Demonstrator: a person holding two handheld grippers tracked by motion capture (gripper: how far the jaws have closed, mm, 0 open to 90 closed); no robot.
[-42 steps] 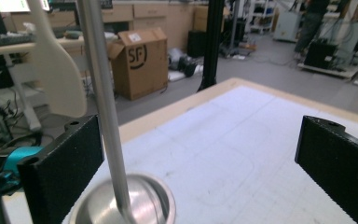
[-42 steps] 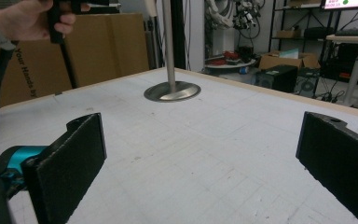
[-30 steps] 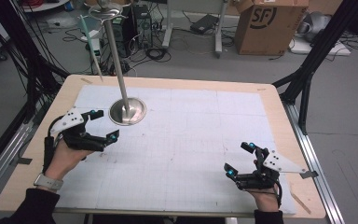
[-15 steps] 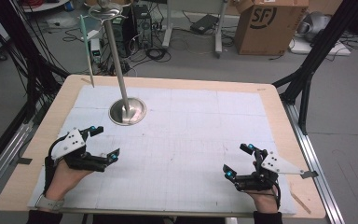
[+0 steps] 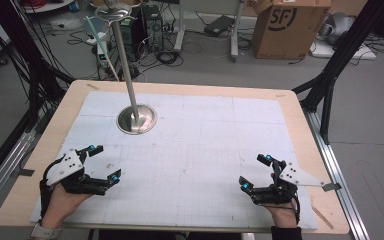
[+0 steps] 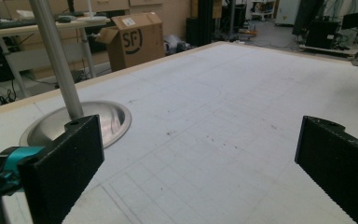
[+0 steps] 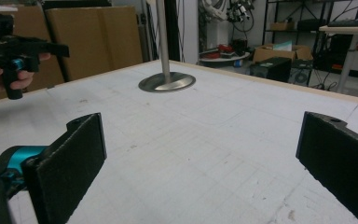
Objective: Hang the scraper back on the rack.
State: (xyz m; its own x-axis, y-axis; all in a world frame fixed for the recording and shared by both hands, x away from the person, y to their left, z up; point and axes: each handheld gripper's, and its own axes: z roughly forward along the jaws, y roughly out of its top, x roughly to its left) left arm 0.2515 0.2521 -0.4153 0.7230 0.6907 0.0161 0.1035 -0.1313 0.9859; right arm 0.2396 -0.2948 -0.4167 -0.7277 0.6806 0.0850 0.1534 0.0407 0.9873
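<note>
The left gripper (image 5: pixel 101 163) has drawn back near, away from the stand (image 5: pixel 136 119); both it and the right gripper (image 5: pixel 255 172) gape empty. Seemingly nothing started yet.

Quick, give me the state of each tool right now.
Left tool: open, holding nothing, above the table.
Right tool: open, holding nothing, above the table.

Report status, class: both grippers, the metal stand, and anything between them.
Left gripper open, holding nothing, near table edge. Right gripper open, holding nothing. Metal stand upright on white mat, untouched, nearer the left gripper. Nothing in the way.
</note>
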